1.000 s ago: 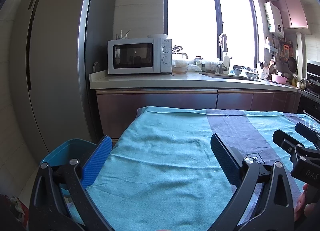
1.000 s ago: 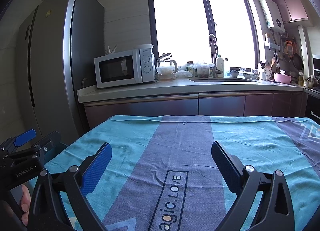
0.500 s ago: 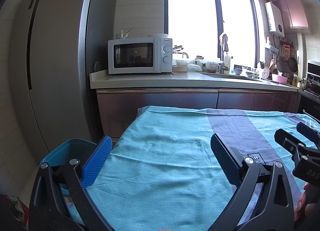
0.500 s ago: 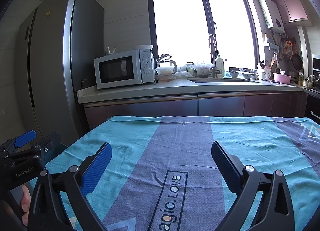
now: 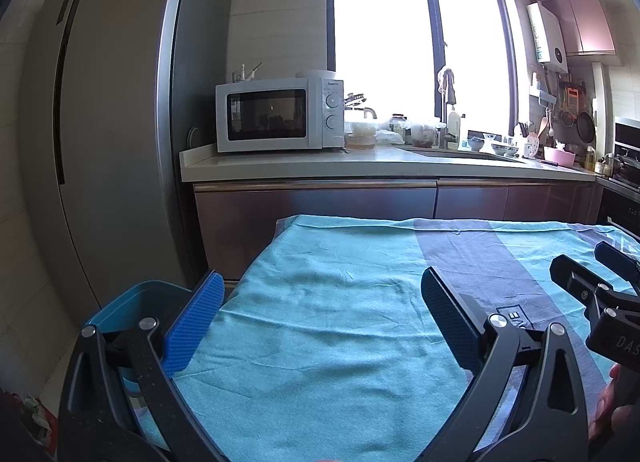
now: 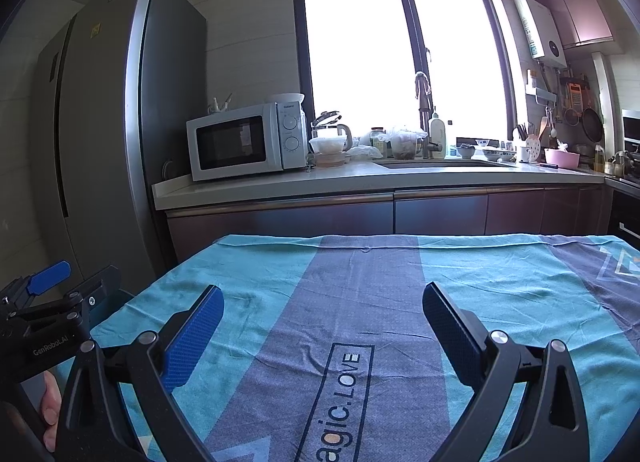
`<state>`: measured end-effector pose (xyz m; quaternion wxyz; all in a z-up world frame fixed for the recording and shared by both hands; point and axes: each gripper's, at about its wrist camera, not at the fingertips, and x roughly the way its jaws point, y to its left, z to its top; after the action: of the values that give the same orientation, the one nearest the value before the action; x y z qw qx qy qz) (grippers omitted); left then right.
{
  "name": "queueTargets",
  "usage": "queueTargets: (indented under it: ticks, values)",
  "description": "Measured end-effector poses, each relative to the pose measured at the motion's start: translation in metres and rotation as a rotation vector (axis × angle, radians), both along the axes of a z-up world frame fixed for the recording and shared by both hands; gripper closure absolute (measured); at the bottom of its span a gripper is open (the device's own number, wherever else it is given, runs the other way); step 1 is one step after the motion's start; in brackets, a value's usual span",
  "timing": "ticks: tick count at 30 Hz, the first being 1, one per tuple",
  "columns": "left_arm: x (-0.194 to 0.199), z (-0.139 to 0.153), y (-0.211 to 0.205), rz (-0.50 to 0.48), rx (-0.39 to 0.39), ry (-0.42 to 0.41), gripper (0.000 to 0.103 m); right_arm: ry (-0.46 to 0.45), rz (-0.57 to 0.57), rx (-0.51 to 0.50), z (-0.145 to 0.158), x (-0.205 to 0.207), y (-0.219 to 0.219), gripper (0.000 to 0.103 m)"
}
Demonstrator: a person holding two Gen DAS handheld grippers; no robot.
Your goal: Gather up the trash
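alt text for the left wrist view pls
The open left gripper hovers over a table covered by a teal and grey cloth with no trash visible on it. A blue bin sits below the table's left edge; behind are a fridge, microwave and bright window.

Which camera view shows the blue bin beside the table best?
The left wrist view: the blue bin shows its rim and inner wall beside the tablecloth. In the right wrist view, the left claw hides nearly all of it.
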<state>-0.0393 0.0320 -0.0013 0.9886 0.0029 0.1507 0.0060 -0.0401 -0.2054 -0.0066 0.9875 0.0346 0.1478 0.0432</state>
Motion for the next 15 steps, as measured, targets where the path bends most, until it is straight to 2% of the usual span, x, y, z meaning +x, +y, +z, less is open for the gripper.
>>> queueTargets:
  ticks: [15]
  values:
    - [-0.0012,0.0015,0.0003,-0.001,-0.001,-0.020,0.006,-0.011,-0.005,0.000,0.0008,-0.0013,-0.0002,0.007]
